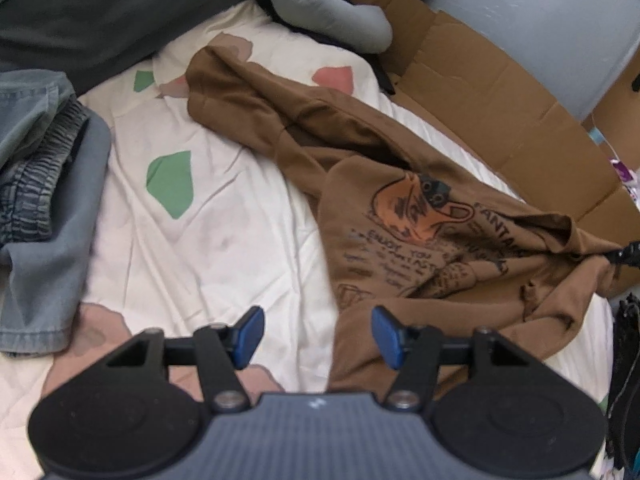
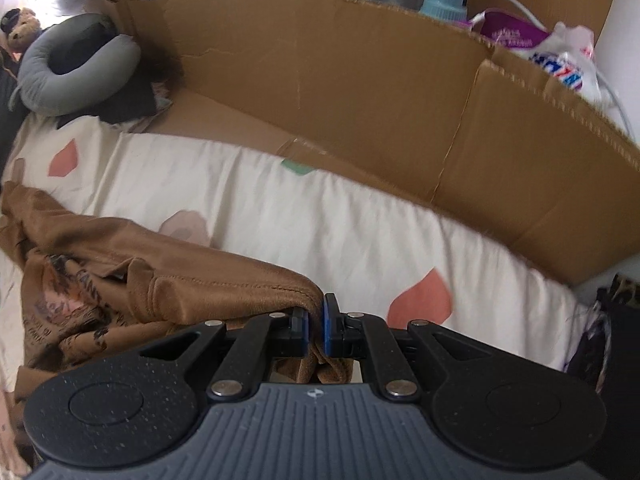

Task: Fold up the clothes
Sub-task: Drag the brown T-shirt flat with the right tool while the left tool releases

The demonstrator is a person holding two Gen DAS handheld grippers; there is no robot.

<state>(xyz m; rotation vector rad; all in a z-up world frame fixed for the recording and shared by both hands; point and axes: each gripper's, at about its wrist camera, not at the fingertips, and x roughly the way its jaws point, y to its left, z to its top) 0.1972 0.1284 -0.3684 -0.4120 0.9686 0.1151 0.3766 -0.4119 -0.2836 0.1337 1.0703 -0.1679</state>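
Note:
A brown printed T-shirt (image 1: 404, 216) lies crumpled across the white patterned bedsheet (image 1: 224, 232). My left gripper (image 1: 318, 334) hangs open just above the shirt's near edge, with nothing between its blue pads. In the right wrist view the same brown T-shirt (image 2: 168, 292) trails off to the left, and my right gripper (image 2: 316, 326) is shut on its hemmed edge, cloth bunched between the pads. That right gripper's tip (image 1: 626, 256) shows at the right edge of the left wrist view, pulling the shirt taut.
A stack of folded grey and denim clothes (image 1: 44, 208) sits at the left. A flattened cardboard box (image 2: 400, 112) walls the far side of the bed. A grey neck pillow (image 2: 76, 76) lies at the far corner, and bags and a bottle (image 2: 444, 0) stand behind the cardboard.

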